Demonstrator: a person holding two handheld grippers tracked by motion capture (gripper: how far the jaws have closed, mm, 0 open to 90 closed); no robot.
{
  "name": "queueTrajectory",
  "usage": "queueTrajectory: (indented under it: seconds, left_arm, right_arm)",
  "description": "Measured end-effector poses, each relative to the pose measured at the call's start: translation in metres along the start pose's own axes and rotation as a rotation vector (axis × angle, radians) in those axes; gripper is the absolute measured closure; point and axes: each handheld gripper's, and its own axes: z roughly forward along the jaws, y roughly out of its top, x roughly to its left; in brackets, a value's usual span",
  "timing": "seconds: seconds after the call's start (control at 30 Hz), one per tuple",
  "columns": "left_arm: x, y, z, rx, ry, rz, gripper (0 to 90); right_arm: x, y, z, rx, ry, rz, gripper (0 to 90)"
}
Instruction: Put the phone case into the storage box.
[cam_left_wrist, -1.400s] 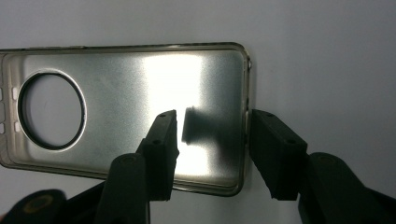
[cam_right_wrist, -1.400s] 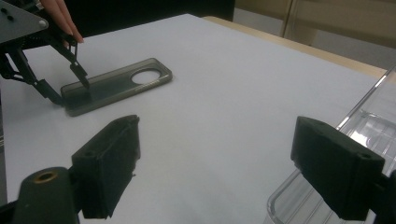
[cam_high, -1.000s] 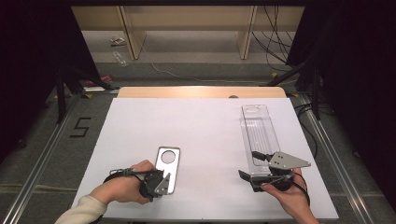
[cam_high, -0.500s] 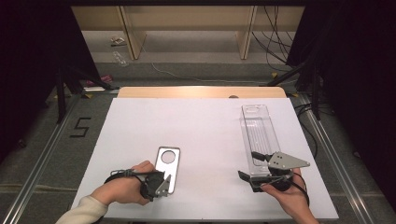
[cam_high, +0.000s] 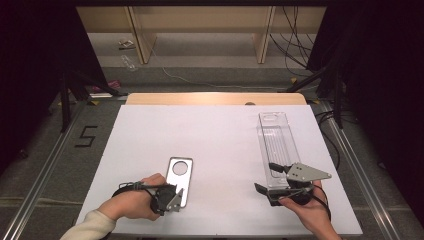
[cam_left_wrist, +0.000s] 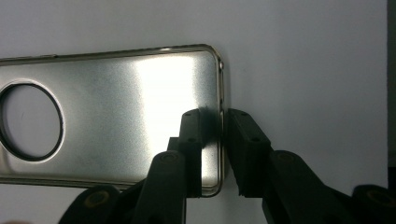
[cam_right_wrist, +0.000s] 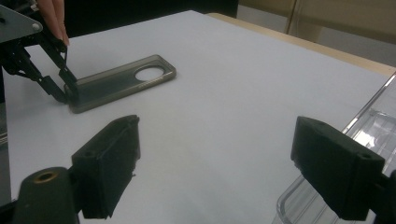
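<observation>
Two things lay on the white table (cam_high: 220, 145): a clear tray (cam_high: 276, 140) at the right and, smaller, a phone case (cam_high: 180, 175) near the front left. The tray looked to me rigid and brittle, long and shallow, its near end just beside my right gripper (cam_high: 272, 180), whose jaws stood wide apart with nothing between them; in the right gripper view the tray's corner (cam_right_wrist: 373, 126) sat by one jaw. The case I judged light, thin and a bit springy, with a glossy face that would slip under the pads, so the raised rim at its short end seemed the best place to hold. That was where my left gripper (cam_left_wrist: 212, 140) sat: one jaw inside the rim, one outside, and they had just been closing on that end wall, nearly clamped, though I could not tell whether the pads truly pressed. The camera hole (cam_left_wrist: 30, 121) lay at the far end, well clear. Nothing stood between case and tray; the table between them was bare, so only a slipping grip worried me.
</observation>
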Motion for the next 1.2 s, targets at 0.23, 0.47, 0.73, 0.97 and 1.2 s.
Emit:
queueTrajectory:
  seconds: [0.23,0.47,0.73,0.97,1.2]
  left_arm:
    - [-0.0011,0.0006,0.0002,0.001,-0.007,-0.001,79.3]
    - [-0.0014,0.0013,0.0003,-0.003,-0.003,0.001,80.6]
    - [-0.0027,0.0019,0.0004,-0.009,-0.007,-0.001,83.3]
    - [-0.0033,0.0038,0.0003,-0.009,0.0,0.01,85.0]
    - [-0.0046,0.0043,0.0004,-0.005,-0.002,0.01,85.9]
  right_arm:
    - [0.0001,-0.0003,0.0006,0.003,0.004,-0.002,16.6]
    - [0.0005,-0.0005,0.0009,0.007,0.006,0.0,16.6]
    - [0.0005,-0.001,0.0017,0.01,0.01,0.0,16.6]
    - [0.0004,-0.0012,0.002,0.012,0.013,0.002,16.6]
    - [0.0005,-0.0016,0.0022,0.014,0.016,0.006,16.6]
